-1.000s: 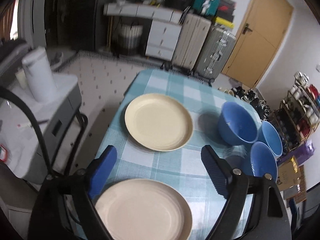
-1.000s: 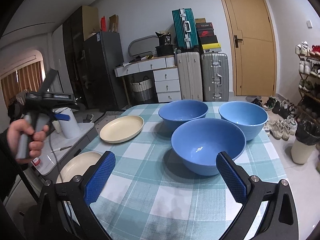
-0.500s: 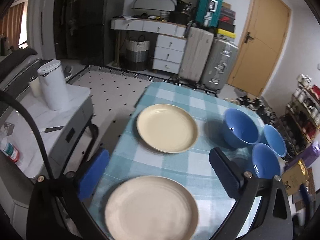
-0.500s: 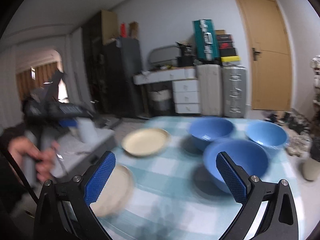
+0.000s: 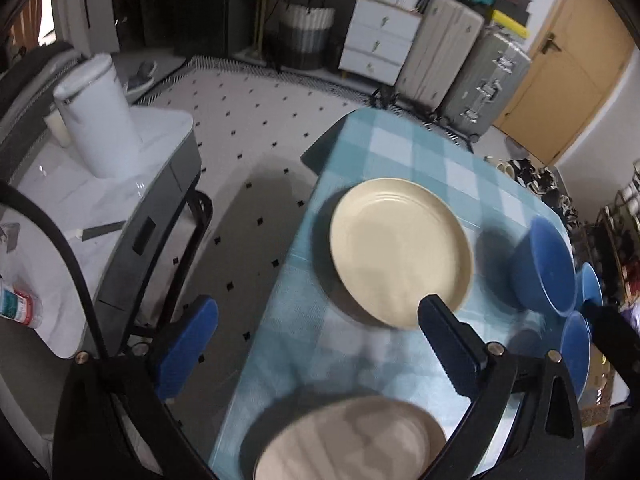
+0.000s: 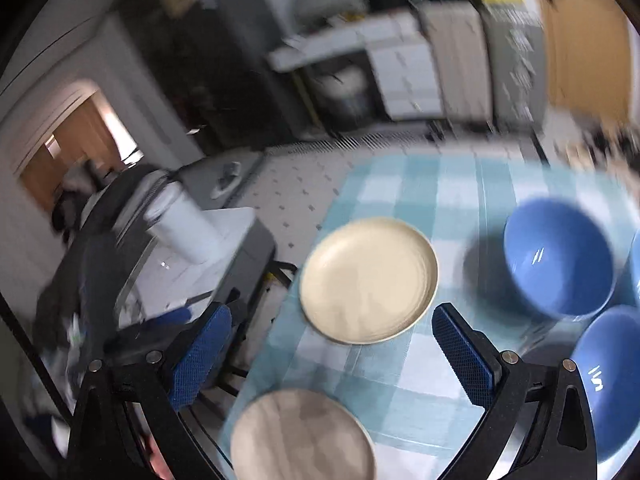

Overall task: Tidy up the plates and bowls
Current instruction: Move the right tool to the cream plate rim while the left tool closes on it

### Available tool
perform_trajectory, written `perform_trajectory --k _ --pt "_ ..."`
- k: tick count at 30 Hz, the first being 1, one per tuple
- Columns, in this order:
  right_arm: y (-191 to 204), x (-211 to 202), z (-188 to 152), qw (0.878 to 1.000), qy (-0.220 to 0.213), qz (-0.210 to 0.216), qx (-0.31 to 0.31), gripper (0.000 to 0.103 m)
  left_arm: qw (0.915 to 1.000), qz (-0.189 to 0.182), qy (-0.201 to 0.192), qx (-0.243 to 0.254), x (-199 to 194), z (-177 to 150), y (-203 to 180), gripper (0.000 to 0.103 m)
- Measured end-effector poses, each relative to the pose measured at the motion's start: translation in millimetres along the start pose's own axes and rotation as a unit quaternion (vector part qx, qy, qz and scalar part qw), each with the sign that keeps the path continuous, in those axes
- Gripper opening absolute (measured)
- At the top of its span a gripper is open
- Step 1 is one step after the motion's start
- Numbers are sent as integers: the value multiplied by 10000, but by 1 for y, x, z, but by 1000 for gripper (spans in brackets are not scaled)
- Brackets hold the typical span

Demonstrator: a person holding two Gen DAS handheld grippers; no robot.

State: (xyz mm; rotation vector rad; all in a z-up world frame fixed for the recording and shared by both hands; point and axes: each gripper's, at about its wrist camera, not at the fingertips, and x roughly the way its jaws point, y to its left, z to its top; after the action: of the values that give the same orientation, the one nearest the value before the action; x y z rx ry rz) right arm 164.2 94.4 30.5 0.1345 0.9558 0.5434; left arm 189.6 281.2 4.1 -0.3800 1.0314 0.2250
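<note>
1. Left gripper (image 5: 318,350): fingers spread wide, nothing between the pads, pointing steeply down over the checked tablecloth (image 5: 404,148).
2. Right gripper (image 6: 332,354): fingers spread wide, empty; right wrist view is motion-blurred.
3. Far cream plate (image 5: 401,251) lies flat on the cloth at 12 o'clock from the left gripper, just past its right finger.
4. Near cream plate (image 5: 350,440) lies at 6 o'clock, at the table's near edge, apart from the far one.
5. Blue bowls (image 6: 558,256) cluster at 3 o'clock of the far plate, upright, close together.
6. White canister (image 5: 98,116) stands on the side cart (image 5: 156,132) at 9 o'clock.
</note>
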Motion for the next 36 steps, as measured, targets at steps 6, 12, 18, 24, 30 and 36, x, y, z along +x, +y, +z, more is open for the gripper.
perform_trajectory --k 6,12,18,24,30,36 --pt "-33 68 4 9915 716 -123 1082 102 9988 -189 374 -264 50 25 11 101" --pt "-69 112 -6 9803 1103 -202 1625 102 9968 -345 674 -263 84 34 14 101" --pt "-88 130 -5 9809 1010 -545 1573 102 9948 -575 775 -325 109 38 17 99" --pt "-88 140 3 9879 796 -636 1172 102 9925 -791 851 -371 121 41 14 99" --pt "-88 158 9 9877 917 -660 1080 100 9924 -792 930 -157 130 41 1 95" --pt "-87 170 12 9872 1051 -760 923 77 9931 -691 952 23 137 43 -8 87"
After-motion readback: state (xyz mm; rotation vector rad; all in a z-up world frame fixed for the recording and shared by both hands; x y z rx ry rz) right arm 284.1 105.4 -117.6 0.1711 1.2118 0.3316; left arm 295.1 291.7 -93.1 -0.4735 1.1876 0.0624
